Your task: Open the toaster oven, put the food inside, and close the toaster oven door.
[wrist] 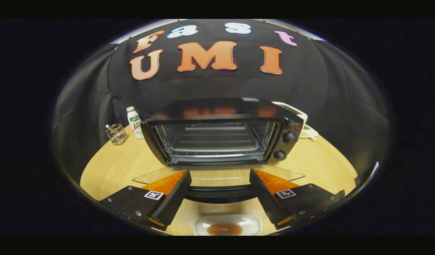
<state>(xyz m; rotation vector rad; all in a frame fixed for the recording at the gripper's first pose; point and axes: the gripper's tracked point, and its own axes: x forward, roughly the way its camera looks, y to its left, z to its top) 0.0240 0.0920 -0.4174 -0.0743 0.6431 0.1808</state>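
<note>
Gripper view shows the gripper (219, 193) fingers apart, empty, above the toaster oven (221, 136) door's handle (219, 194); near dish (228, 224) (likely slippery, breakable) wants a rim grip.

Camera rides the hand-held gripper (219, 198), facing the open toaster oven (221, 138) closely.

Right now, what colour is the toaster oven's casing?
Black, clearest in the gripper view: toaster oven.
</note>
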